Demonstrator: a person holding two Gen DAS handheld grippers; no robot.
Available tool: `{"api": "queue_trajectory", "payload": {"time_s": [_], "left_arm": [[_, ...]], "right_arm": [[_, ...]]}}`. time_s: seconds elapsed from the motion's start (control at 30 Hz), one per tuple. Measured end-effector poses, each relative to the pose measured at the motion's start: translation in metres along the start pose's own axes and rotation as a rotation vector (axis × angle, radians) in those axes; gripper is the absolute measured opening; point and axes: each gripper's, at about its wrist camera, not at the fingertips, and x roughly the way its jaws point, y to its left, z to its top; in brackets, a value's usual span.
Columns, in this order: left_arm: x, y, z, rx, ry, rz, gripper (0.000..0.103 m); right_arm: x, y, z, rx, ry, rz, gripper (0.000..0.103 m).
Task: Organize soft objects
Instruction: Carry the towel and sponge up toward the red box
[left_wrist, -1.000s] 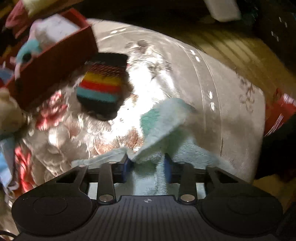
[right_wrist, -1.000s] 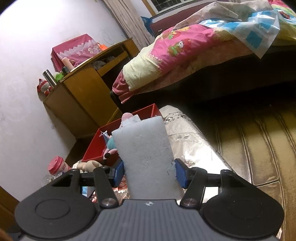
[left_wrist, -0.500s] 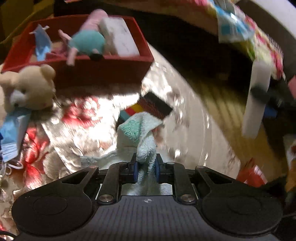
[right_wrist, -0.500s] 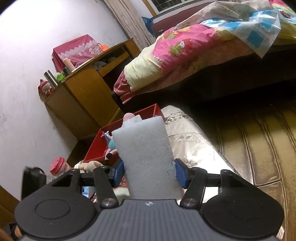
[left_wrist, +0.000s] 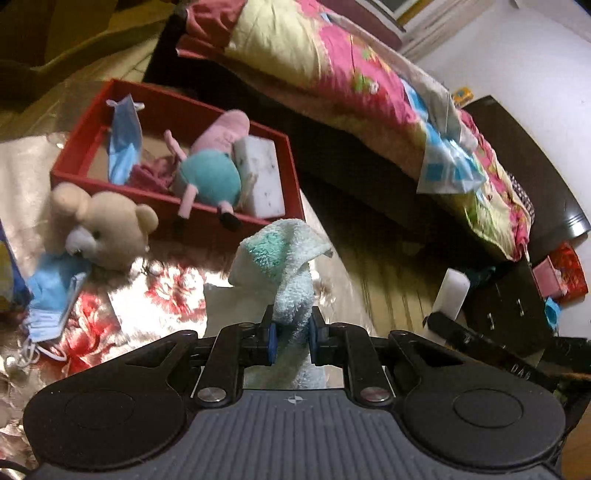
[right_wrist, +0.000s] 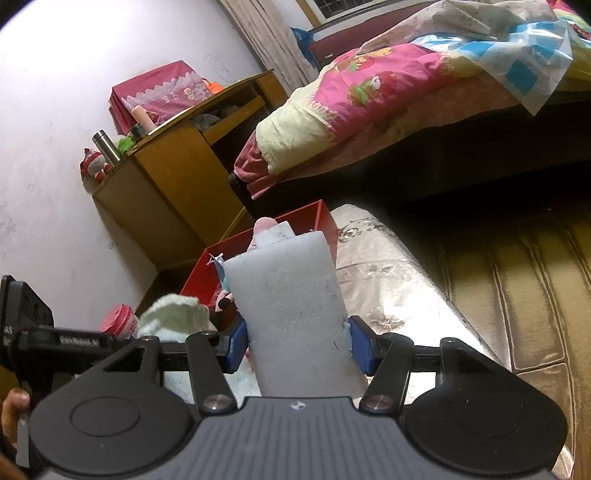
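**Both claws loaded beside the red box**

We see the left gripper (left_wrist: 291, 341) clamped on a pale green-and-white towel (left_wrist: 284, 254); its jaws have just been closing, and the blue pads now pinch a bunched neck of the cloth, the rest of it rising and flopping forward above the fingertips. The towel hangs clear of the shiny floral cloth (left_wrist: 166, 295) that covers the surface below.

We see the right gripper (right_wrist: 295, 345) gripping a white foam block (right_wrist: 288, 314) that stands upright between its blue pads, both pads pressed against its sides. From the left wrist view the same block (left_wrist: 450, 293) shows off to the right, above the floor.

Ahead of the towel sits the red box (left_wrist: 288, 162), resting on the floral cloth. Inside it we make out a pink-and-teal plush toy (left_wrist: 210, 173) lying on its side with a leg over the near wall, a second white foam block (left_wrist: 260, 177) just beside it against the right wall, a blue face mask (left_wrist: 123, 147) propped at the left end, and some dark red fabric (left_wrist: 147, 175) between mask and plush.

Outside the box, touching its near wall, lies a beige teddy bear (left_wrist: 99, 225), its head resting on another blue face mask (left_wrist: 51, 295) spread on the cloth. Behind the box stands a bed with a pink patterned quilt (left_wrist: 351, 74).
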Motion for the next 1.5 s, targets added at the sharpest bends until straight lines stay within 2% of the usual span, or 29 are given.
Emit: {"api": "queue_trajectory", "payload": {"time_s": [0.37,0.57,0.67,0.83,1.0,1.5], "left_arm": [[-0.022,0.002,0.009,-0.041,-0.073,-0.056,0.014],[-0.038,0.003,0.020,-0.083,-0.125,-0.106,0.014],[-0.047,0.000,0.026,-0.080,-0.162,-0.102,0.014],[-0.061,-0.003,0.038,-0.080,-0.223,-0.097,0.014],[-0.071,-0.003,0.050,-0.092,-0.269,-0.111,0.014],[-0.080,-0.003,0.079,-0.095,-0.338,-0.115,0.014]], "right_arm": [[0.007,0.007,0.002,-0.007,-0.002,0.005,0.028],[0.011,0.013,0.005,0.009,-0.010,0.036,0.028],[0.012,0.017,0.011,0.035,-0.031,0.064,0.028],[0.011,0.036,0.025,0.007,-0.103,0.082,0.028],[0.020,0.054,0.037,-0.003,-0.130,0.109,0.028],[0.050,0.091,0.065,-0.015,-0.188,0.200,0.028]]}}
